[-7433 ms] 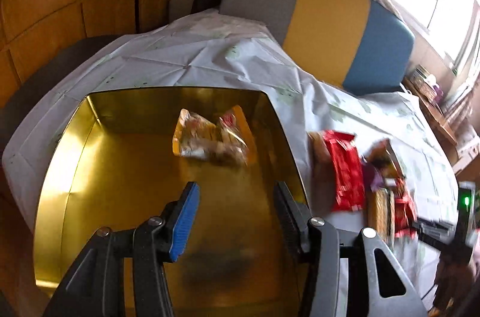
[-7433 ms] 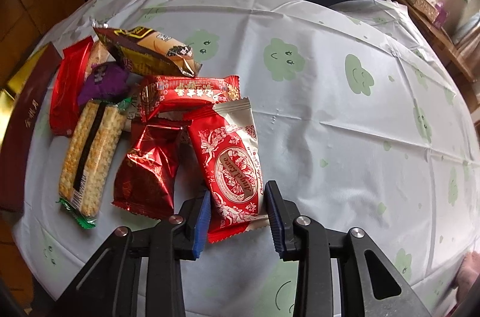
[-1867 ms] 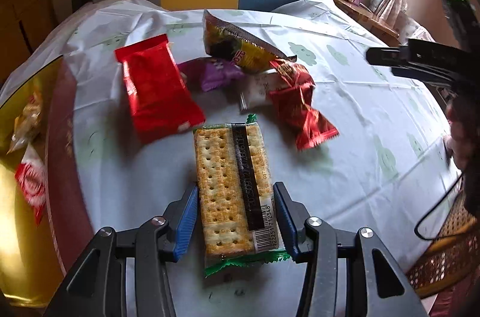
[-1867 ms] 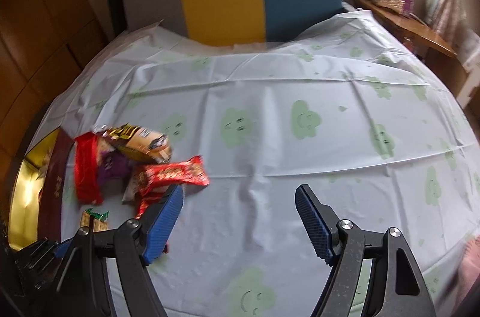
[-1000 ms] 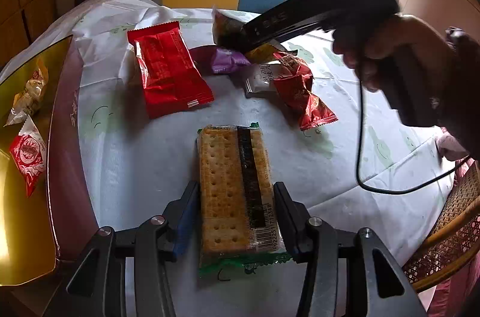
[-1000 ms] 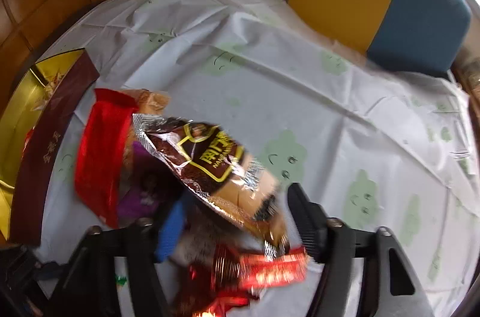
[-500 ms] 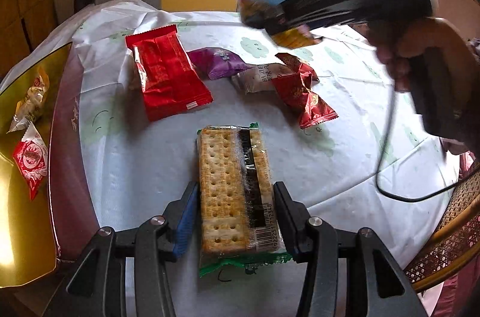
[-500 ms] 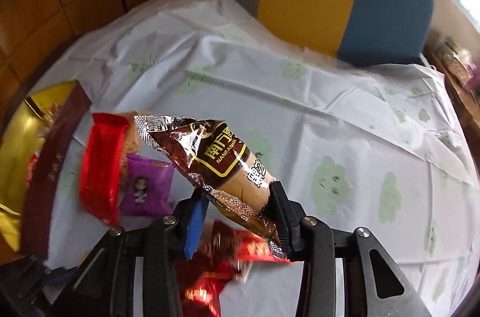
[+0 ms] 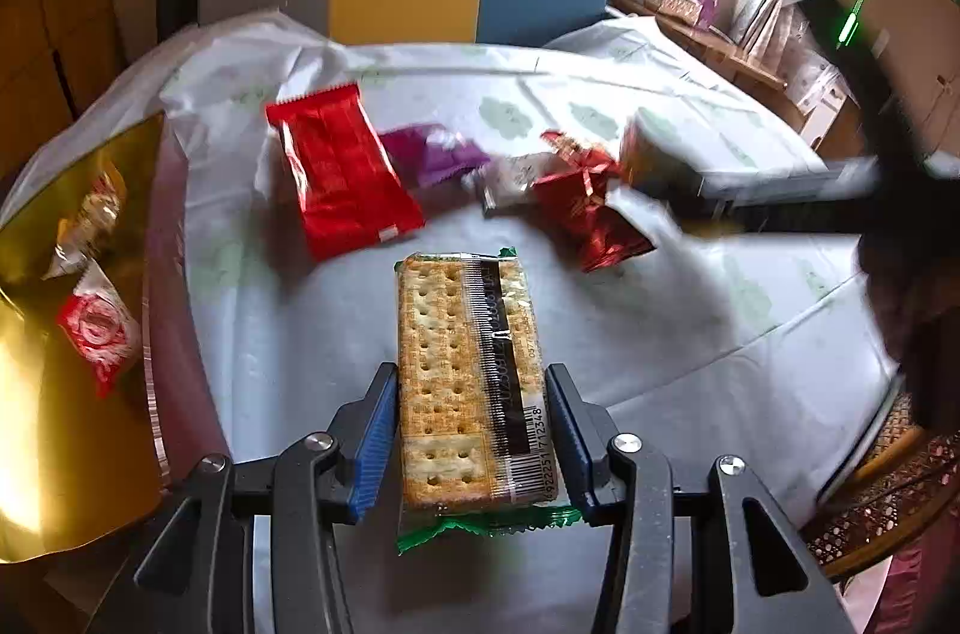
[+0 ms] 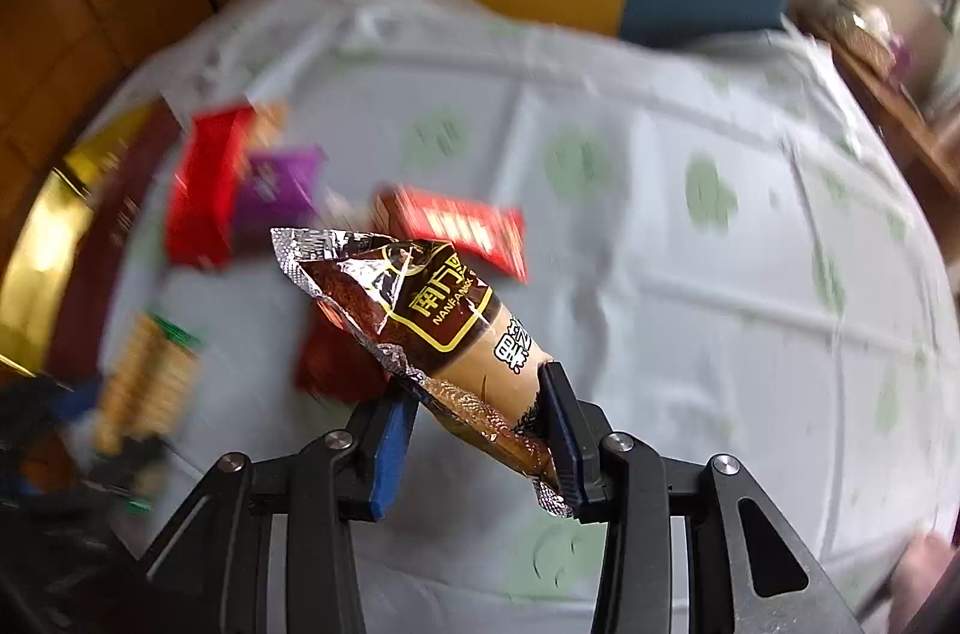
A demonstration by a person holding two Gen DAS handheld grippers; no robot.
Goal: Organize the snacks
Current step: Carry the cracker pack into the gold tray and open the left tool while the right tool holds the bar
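The left hand-held gripper (image 9: 471, 433) straddles the cracker pack (image 9: 471, 382) lying on the surface (image 9: 690, 334); its jaws are closing, with the blue pads drawn in against the pack's two long edges, where a second ago they stood slightly wider. The pack appears still to rest on the cloth. The right hand-held gripper (image 10: 480, 439) is clamped on the lower end of the brown foil snack packet (image 10: 432, 322), which now hangs in the air over the remaining pile; a second ago this packet lay among the other snacks with the jaws wider around it. The right gripper has since closed, lifted the packet and carried it sideways, as the blurred background confirms. Remaining on the cloth are the red wrapper (image 9: 339, 172), the purple packet (image 9: 429, 151) and the crumpled red packet (image 9: 591, 220). The gold tray (image 9: 36, 430) at the left edge holds two snacks already. In effect, both grippers now have one item each: one is airborne, one is nearly secured. The probable next step is transfer of both to the tray, the cracker pack being nearer to it.
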